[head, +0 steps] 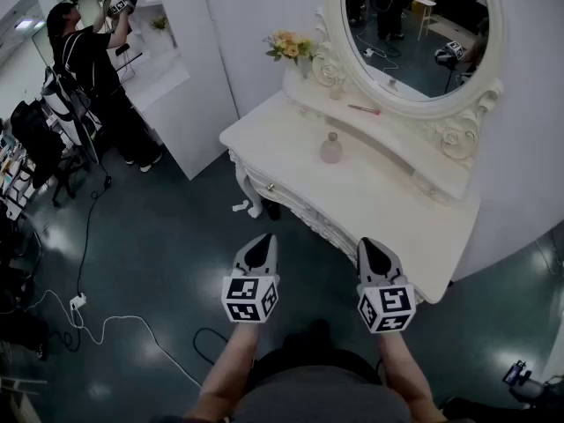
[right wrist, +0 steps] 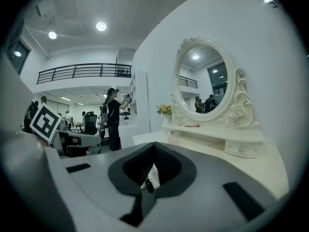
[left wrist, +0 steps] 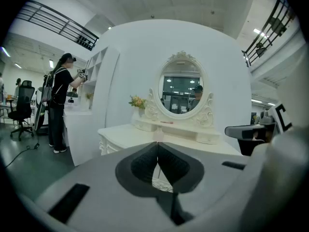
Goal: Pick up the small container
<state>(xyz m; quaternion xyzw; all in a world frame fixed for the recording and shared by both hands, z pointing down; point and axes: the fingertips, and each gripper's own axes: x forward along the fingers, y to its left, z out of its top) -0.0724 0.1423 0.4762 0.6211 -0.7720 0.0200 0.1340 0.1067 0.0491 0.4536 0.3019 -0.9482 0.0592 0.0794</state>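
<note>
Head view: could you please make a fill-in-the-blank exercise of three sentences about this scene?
1. The small container stands on the dressing table, in front of the oval ____.
2. The left gripper and the right gripper both have their jaws ____, holding nothing.
3. The vase on the shelf holds yellow and orange ____.
Missing words: mirror; shut; flowers.

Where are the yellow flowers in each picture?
Head view: flowers at top middle, left of the mirror.
Left gripper view: flowers just left of centre, beside the mirror.
Right gripper view: flowers at centre, left of the mirror.
Shared landmark: the oval mirror.
</note>
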